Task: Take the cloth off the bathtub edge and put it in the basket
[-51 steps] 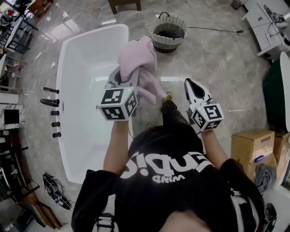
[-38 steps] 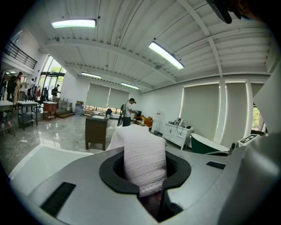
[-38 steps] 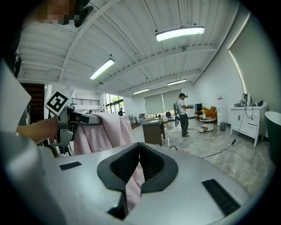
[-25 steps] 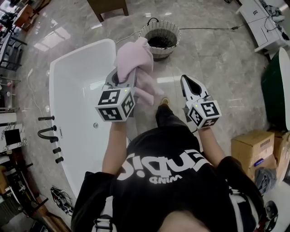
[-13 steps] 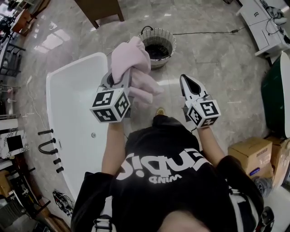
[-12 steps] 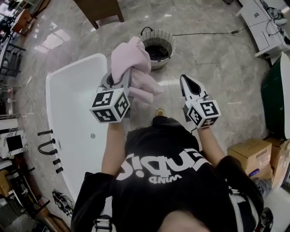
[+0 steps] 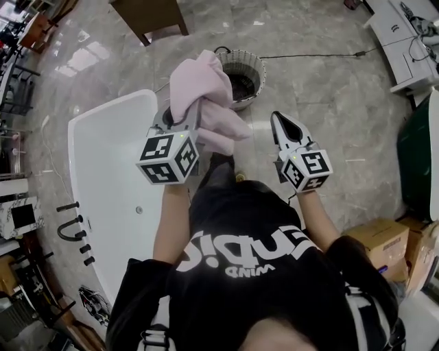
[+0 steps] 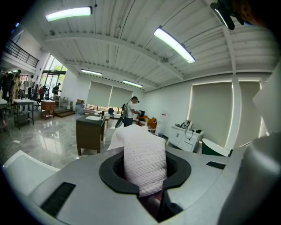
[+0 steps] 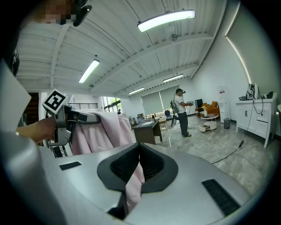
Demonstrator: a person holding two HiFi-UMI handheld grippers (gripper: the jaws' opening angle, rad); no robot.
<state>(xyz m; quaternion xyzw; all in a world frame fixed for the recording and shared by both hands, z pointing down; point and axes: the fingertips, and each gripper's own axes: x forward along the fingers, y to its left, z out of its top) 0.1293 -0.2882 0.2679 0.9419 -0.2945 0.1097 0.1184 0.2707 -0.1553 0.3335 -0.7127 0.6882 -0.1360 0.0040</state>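
Observation:
A pink cloth [image 7: 202, 86] hangs bunched from my left gripper [image 7: 184, 113], which is shut on it and holds it in the air beside the white bathtub [image 7: 116, 171]. Just beyond the cloth, a round wicker basket [image 7: 255, 65] stands on the floor, partly hidden by it. In the left gripper view the cloth [image 8: 145, 162] rises between the jaws. My right gripper [image 7: 281, 122] is shut and holds nothing, a little to the right of the cloth. The right gripper view shows the cloth [image 9: 99, 132] draped off to the left.
A dark wooden cabinet [image 7: 147, 14] stands on the marble floor behind the basket. A black cable [image 7: 309, 53] runs from the basket to the right. Cardboard boxes [image 7: 381, 240] sit at the right. Black taps [image 7: 72, 230] line the tub's left side.
Both grippers and the cloth have moved forward toward the basket, which now lies right behind the cloth. The bathtub has slid back and left in view. The grip is unchanged.

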